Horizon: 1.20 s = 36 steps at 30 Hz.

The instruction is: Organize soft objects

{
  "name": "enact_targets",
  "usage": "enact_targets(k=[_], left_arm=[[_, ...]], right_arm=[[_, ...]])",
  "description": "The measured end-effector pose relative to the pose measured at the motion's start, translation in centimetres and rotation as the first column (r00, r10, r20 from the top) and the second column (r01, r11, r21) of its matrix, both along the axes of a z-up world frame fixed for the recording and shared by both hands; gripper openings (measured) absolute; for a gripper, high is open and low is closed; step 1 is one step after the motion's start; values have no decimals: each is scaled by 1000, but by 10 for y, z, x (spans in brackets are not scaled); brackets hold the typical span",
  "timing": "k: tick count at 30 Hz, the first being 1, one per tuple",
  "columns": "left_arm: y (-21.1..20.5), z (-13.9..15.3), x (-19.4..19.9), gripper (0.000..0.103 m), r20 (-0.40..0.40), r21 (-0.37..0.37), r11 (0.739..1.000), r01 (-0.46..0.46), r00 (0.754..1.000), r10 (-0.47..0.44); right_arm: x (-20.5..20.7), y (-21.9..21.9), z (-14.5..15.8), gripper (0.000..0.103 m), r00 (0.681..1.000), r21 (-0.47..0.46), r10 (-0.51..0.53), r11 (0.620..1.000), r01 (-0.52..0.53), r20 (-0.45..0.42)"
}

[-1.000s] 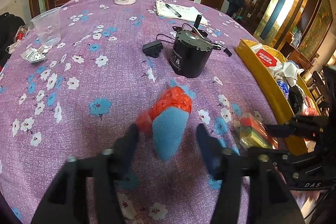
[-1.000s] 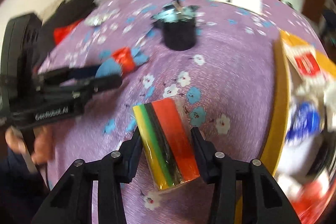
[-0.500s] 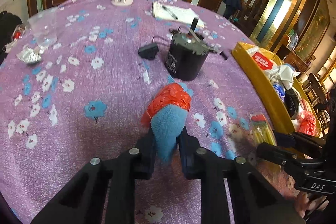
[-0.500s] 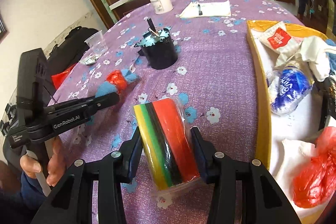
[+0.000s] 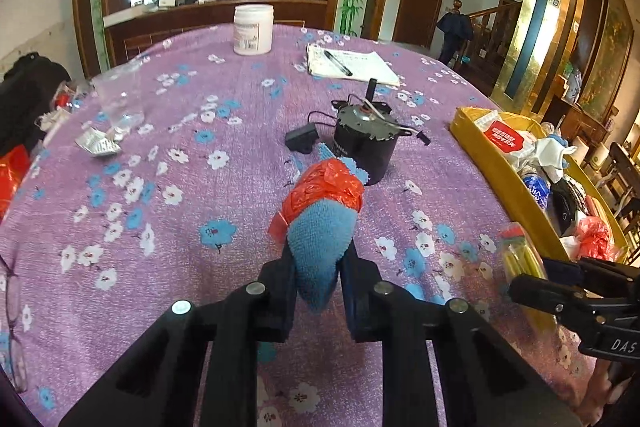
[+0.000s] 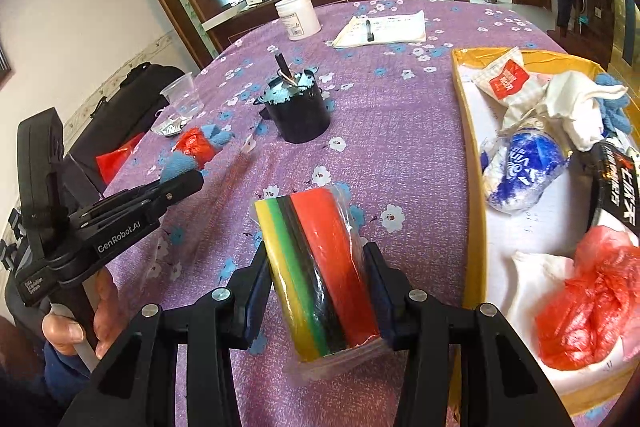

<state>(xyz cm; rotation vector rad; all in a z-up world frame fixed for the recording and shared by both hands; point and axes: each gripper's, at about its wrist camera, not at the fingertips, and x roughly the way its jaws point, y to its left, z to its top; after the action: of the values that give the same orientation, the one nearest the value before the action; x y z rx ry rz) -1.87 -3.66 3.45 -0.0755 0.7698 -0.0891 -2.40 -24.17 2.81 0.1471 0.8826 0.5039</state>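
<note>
The left gripper point(image 5: 318, 281) has just been closing, and its fingers point(image 5: 280, 279) are now clamped on the narrow end of the blue cloth roll point(image 5: 322, 247), whose red plastic wrap point(image 5: 326, 189) points toward the black motor point(image 5: 366, 143). The right gripper point(image 6: 318, 277) has its fingers point(image 6: 260, 275) pressed on both sides of the striped sponge pack point(image 6: 320, 267), held clear above the purple bench point(image 6: 400, 131). Just to the right sits the yellow tray point(image 6: 474, 195), already holding bags and cloths. The step in hand looks like carrying both soft things to that tray. To do it well, keep each grip firm, since the roll is pinched near its tip and may sag or slip. Lift it clear of the motor and its wires, cross the tray wall high enough, and release over a bare patch.
</note>
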Motion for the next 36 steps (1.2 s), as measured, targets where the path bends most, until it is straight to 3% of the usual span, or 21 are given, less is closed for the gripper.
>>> enact_targets(k=[17,29,36], left_arm=[[-52,28,-24,18,60,94,994,64,996,-70],[-108,39,-24,18,61,131,980,150,985,-159],[-138,44,-18,18,65,135,970,203,975,-214]], right_arm=[[-22,-39,21,49,997,77,-48,996,44,53],[-25,-97,28,49,988,172,-139,977,125,73],[-27,-133,25,44,982,227,-180,960,162,63]])
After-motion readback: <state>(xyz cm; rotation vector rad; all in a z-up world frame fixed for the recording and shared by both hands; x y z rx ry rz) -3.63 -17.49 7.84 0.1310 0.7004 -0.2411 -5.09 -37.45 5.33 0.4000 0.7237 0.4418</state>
